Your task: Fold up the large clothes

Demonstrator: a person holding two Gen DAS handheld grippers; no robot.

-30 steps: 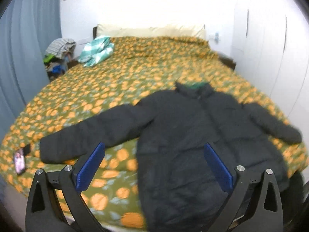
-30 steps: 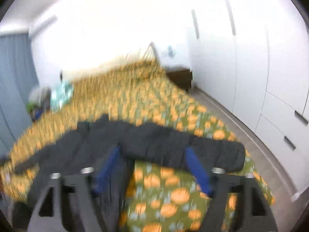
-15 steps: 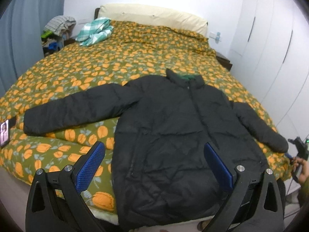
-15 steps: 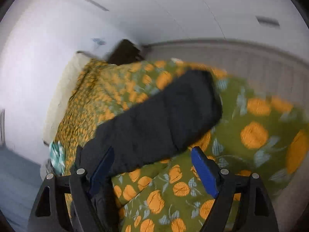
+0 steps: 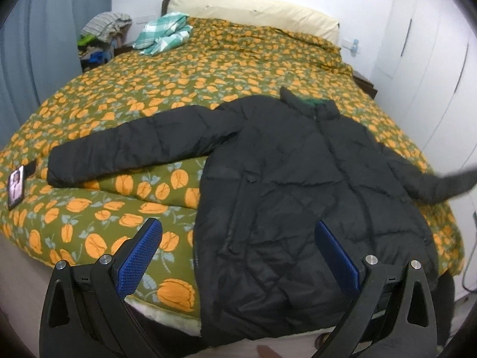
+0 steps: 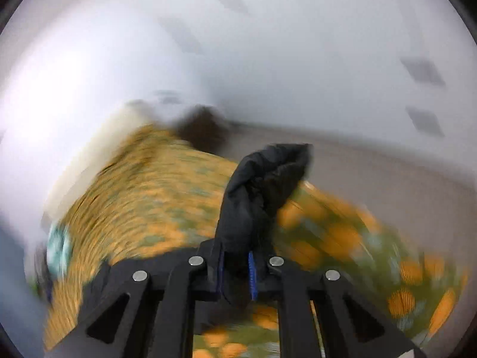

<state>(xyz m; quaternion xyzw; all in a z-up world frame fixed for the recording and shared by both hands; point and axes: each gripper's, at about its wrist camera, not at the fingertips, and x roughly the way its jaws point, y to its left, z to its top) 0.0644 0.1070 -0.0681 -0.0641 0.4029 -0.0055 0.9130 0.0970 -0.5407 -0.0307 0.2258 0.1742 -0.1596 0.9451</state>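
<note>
A black puffer jacket (image 5: 286,179) lies face up on the bed, collar toward the pillows, its left sleeve (image 5: 134,149) stretched out flat. My left gripper (image 5: 238,256) is open and empty, held above the jacket's hem. My right gripper (image 6: 235,268) is shut on the cuff of the jacket's right sleeve (image 6: 262,185), which stands up out of the jaws. In the left wrist view that sleeve (image 5: 441,185) is lifted off the bed and blurred at the right edge.
The bed has an orange-flowered green cover (image 5: 208,68). A teal checked cloth (image 5: 164,32) lies near the pillows, a phone (image 5: 16,186) at the left edge. A clothes pile (image 5: 101,38) stands far left. White wardrobes (image 5: 432,44) line the right.
My right gripper has closed on the right sleeve's cuff and lifted it off the bed, moving fast. My left gripper has shifted a little left and stayed open.
</note>
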